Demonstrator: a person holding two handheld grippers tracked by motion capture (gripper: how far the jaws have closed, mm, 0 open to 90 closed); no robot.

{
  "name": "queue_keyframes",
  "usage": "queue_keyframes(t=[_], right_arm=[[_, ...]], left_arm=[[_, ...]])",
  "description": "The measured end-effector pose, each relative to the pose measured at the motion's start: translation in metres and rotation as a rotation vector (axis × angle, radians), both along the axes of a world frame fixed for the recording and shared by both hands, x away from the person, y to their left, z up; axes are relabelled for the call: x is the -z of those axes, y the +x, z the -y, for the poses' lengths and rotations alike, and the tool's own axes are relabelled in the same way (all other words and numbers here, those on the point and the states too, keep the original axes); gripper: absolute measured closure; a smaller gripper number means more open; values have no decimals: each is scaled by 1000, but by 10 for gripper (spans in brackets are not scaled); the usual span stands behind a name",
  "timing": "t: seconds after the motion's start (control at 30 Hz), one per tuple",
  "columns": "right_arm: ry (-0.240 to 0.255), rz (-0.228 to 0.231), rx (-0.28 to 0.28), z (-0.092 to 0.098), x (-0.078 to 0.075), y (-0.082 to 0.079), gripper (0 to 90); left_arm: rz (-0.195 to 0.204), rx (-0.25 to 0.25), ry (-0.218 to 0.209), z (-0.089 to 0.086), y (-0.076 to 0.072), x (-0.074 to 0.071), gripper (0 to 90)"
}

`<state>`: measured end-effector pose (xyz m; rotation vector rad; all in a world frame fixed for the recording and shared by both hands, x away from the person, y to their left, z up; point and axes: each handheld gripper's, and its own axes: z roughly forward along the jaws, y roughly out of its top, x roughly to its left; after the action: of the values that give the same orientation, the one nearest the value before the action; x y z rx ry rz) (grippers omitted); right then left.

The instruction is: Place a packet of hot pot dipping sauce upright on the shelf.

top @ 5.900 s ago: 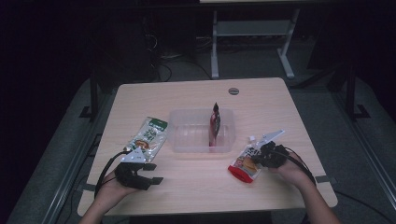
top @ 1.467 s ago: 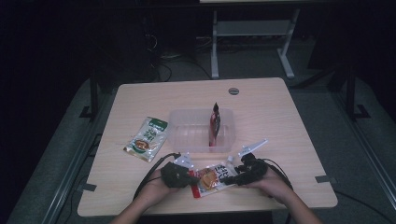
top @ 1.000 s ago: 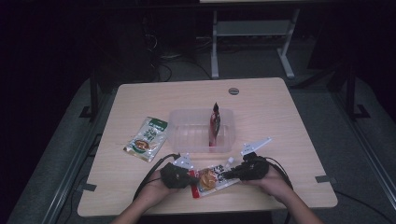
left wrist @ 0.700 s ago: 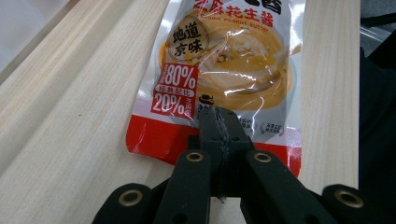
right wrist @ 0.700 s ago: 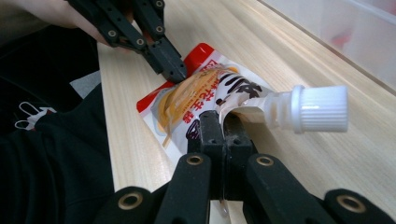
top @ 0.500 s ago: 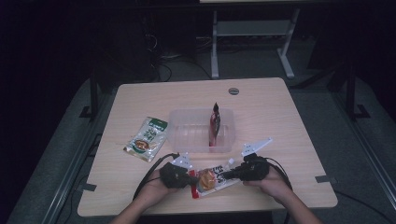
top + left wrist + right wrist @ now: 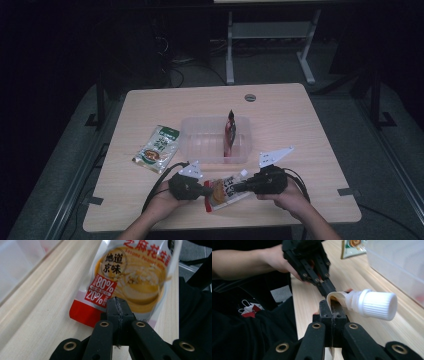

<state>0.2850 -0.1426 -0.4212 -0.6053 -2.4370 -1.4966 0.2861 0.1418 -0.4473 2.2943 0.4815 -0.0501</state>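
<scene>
Two grippers on one pouch: the left gripper (image 7: pixel 204 191) and the right gripper (image 7: pixel 239 186) both hold the same spouted sauce pouch (image 7: pixel 226 188) near the front edge of the table (image 7: pixel 310 150).
Left gripper: its jaws are pressed together on the bottom edge of the pouch, just under the red corner with the percent figures (image 7: pixel 100 291), as the left gripper view shows.
Right gripper: its jaws are pinching the top seam of the pouch just beside the white screw cap (image 7: pixel 377 304); the seam curls over the jaws there.
Place of the pouch: it hangs stretched between the two grippers, just in front of the clear plastic bin (image 7: pixel 200 145); whether it touches the wood I cannot tell.
Already done, as I judge: one dark red packet (image 7: pixel 230 132) stands on its edge inside the bin, leaning at the right wall, so one item seems packed.
In hand now: the sauce pouch is gripped at both ends, probably to carry it into the bin.
Left to do: the pouch is not yet in the bin, and a green and white packet (image 7: pixel 156 149) lies flat on the table to the left of the bin, untouched.
Progress, my estimate: about one third, if all three items belong in the bin.
</scene>
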Motion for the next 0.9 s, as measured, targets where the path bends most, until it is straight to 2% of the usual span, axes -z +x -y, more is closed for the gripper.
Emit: queue_keyframes(t=[0.23,0.33,0.47,0.53,0.67,0.73,0.9], right_arm=[[44,12,-27,-7,-8,-5,900],[64,20,-34,-8,-11,-6,900],[73,22,-40,-7,-14,-7,899],[78,26,-43,-7,-15,-8,900],[82,33,-37,-6,-17,-9,900],[81,37,-34,-5,-18,-10,900],[60,41,-35,-7,-19,-12,899]], left_arm=[[5,12,-37,5,-5,-3,896],[16,36,-36,8,-7,-4,895],[13,40,-48,10,-10,-5,875],[17,51,-40,8,-9,-7,862],[8,27,-73,-1,-9,-13,824],[10,32,-79,-5,-10,-17,801],[9,30,-51,-18,-12,-24,707]])
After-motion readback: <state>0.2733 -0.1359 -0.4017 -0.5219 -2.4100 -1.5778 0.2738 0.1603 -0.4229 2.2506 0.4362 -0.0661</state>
